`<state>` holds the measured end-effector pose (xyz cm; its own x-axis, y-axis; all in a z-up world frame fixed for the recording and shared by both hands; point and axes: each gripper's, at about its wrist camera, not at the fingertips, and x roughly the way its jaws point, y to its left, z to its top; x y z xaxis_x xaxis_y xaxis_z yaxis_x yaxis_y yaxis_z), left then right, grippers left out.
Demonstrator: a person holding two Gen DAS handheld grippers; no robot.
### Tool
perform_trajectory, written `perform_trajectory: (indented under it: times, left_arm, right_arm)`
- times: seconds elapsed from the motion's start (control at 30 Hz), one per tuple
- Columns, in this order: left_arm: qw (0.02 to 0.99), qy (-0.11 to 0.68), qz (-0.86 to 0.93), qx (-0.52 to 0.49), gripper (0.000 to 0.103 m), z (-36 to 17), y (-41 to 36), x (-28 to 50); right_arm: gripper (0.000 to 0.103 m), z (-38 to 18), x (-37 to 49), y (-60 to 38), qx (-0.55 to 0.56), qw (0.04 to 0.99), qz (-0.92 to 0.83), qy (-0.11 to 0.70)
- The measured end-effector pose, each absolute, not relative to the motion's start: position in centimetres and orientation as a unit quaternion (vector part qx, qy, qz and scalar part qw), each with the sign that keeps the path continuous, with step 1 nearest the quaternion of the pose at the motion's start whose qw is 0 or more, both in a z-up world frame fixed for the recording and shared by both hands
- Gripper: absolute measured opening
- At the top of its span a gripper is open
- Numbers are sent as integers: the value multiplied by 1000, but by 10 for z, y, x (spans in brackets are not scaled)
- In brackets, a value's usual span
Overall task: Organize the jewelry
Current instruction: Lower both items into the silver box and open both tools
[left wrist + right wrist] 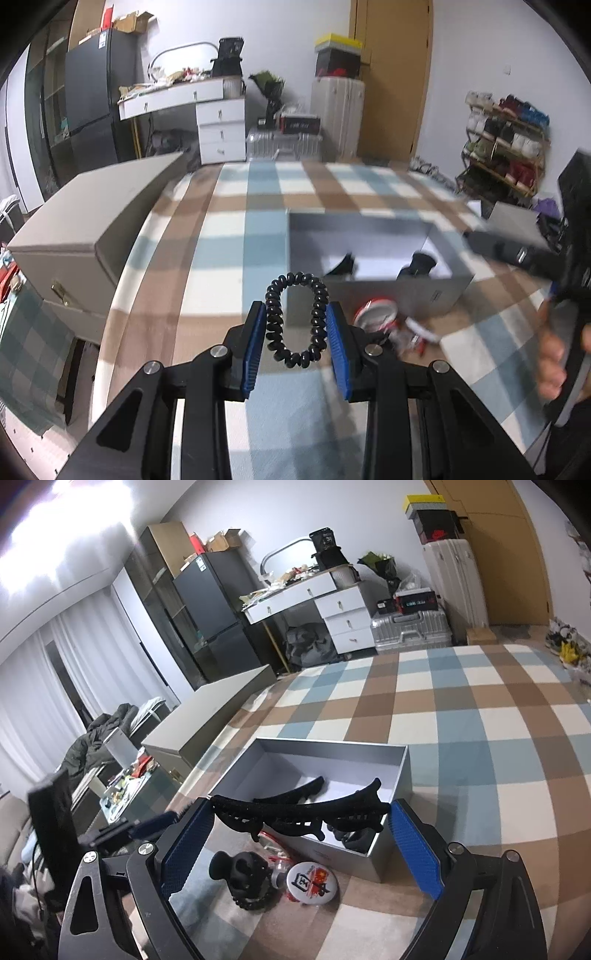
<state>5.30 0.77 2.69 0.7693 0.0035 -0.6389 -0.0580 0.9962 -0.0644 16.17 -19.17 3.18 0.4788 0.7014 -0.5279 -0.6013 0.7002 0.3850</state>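
Observation:
My left gripper [296,319] is shut on a black spiral hair tie [297,319], held above the checked bedspread in front of the open grey box [369,225]. My right gripper [301,810] is shut on a long black hair claw clip [301,812], held lengthwise between the blue pads over the box's near-left corner [325,851]. Inside the box lie dark hair clips [291,794]. In front of the box lie a round badge [310,882], a black claw clip [240,869] on a black beaded band [255,902], and a red-and-white item [277,862].
The checked bedspread [480,720] stretches beyond and right of the box. A beige cabinet [92,221] stands along the bed's left side. The right gripper's body and the hand on it [554,350] show at the right of the left wrist view.

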Motion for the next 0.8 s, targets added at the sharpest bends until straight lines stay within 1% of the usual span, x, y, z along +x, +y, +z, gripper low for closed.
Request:
perform_trajectory:
  times: [0.27,0.43,0.8]
  left_arm:
    - [947,318,-5,-38,27,36,-2,86]
    - [946,323,1,-25,27,28,-6,102]
    - [940,342,4,-2,27,15,-19,107]
  right_arm:
    - [96,26,167,-187,80,857,373,347]
    - [96,24,168,-183,75,860,367,348]
    - [96,21,171,-182,81,862,356,350]
